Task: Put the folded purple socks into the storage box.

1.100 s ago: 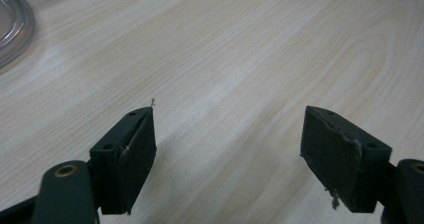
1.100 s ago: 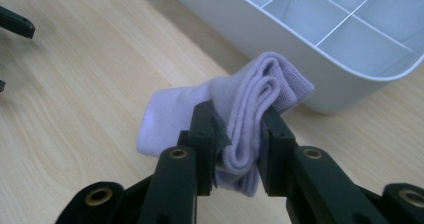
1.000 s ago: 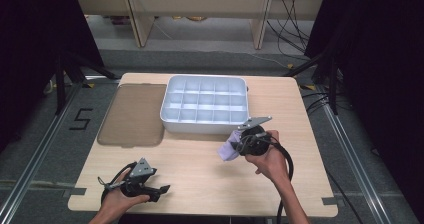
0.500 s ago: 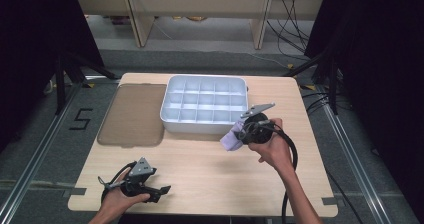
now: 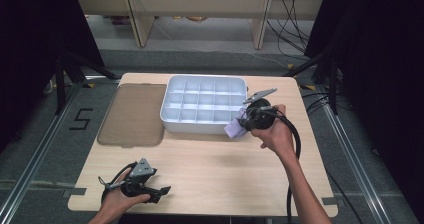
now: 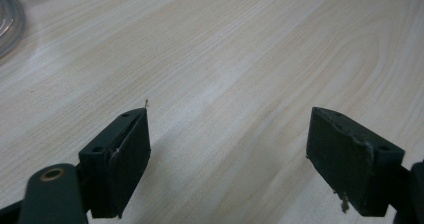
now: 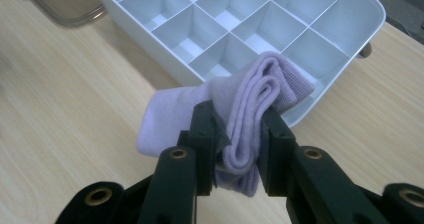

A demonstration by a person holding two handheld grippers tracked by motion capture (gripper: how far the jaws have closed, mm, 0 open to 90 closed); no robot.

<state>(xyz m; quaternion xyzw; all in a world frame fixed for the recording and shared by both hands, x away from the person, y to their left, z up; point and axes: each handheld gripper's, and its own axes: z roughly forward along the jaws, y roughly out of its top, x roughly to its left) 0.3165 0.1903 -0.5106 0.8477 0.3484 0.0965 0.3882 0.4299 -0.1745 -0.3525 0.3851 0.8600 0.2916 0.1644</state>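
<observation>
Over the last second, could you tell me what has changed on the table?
The right gripper, jaws shut on the folded lilac cloth, has carried it forward to the near right corner of the white divided tray. The left gripper, jaws open, stayed low at the near left; tray and brown lid unmoved.

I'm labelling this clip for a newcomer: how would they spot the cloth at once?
Find the white plastic compartment tray on the pale wooden table. At its near right corner, the right gripper pinches a folded lilac cloth, the only soft, coloured thing there.
</observation>
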